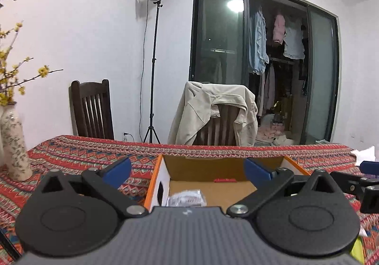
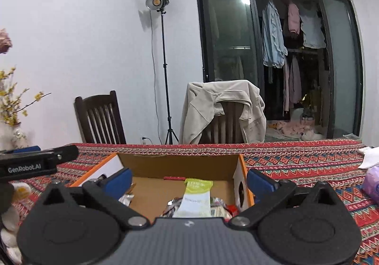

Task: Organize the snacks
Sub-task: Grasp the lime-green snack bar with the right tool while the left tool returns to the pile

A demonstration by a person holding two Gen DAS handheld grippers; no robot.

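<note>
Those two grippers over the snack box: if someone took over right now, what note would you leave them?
Left gripper: open, empty, above the cardboard box.
Right gripper: open, empty, over the same box.
Done: several snacks lie in the box, a green-and-white packet on top, a silvery wrapper beside.
Left: a purple pack lies on the tablecloth at the right; likely goes in next.

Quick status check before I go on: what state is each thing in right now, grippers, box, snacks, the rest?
Left gripper: open, empty, over the box.
Right gripper: open, empty, over the box.
Box: open-topped, on the tablecloth.
Green-topped packet: lying in the box on other wrappers.
Clear wrapper: lying in the box.
Purple pack: outside the box, on the cloth.
Jacket: draped over a chair.
</note>
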